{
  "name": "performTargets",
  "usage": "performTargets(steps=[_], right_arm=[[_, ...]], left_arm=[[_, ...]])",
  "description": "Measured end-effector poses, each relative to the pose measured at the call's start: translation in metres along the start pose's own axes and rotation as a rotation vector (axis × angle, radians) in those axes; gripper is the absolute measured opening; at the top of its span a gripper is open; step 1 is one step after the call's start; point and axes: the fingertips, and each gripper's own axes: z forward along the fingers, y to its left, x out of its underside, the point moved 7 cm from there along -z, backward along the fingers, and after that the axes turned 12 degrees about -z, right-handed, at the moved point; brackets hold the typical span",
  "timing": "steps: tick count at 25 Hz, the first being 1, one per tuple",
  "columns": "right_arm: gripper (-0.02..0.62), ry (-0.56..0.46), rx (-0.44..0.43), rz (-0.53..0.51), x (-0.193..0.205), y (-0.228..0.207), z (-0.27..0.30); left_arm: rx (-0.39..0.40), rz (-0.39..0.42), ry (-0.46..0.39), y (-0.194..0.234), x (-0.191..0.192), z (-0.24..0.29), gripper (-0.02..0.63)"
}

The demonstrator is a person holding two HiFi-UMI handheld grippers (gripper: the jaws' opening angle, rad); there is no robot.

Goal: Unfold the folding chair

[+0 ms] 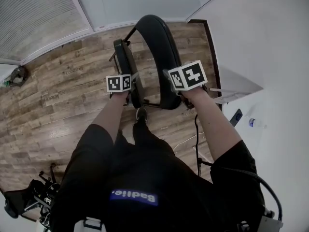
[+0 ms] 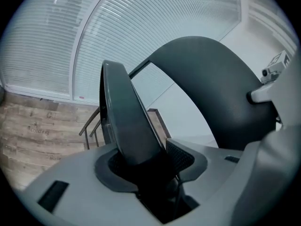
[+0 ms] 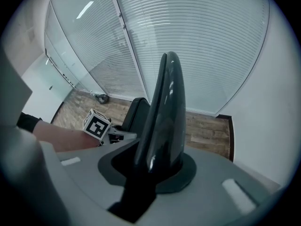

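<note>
Wood-plank flooring runs up to glass partitions with blinds, and the folding chair stands on it just in front of the person, close to a white wall. Its seat is nearly upright and only a little apart from the backrest, so I judge the unfolding barely begun.

The left gripper has its jaws narrowed onto the seat's edge, and the right gripper is clamped on the top rim of the backrest. Both grips are on smooth, curved plastic.

The likeliest failure is the seat slipping from the left jaws as it swings down — a shallow hold on a rounded edge gives little purchase. If the right grip eases, the chair could tip or its legs skid across the planks. A cable lying near the chair's foot could also snag a leg as the frame spreads.
</note>
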Motion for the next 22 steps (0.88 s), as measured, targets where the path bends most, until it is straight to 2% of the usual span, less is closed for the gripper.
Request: performTargets(steps=[11,22], right_arm=[[0.08,-0.026,-0.052,0.022,0.008,-0.01,0.012],[0.08,-0.049,-0.108,0.049,0.017,-0.011,0.034]], left_arm=[[0.077,-0.062,0.029,0.056,0.004,-0.034,0.198],[0.079,-0.141,0.01,0.125,0.013,-0.061,0.199]])
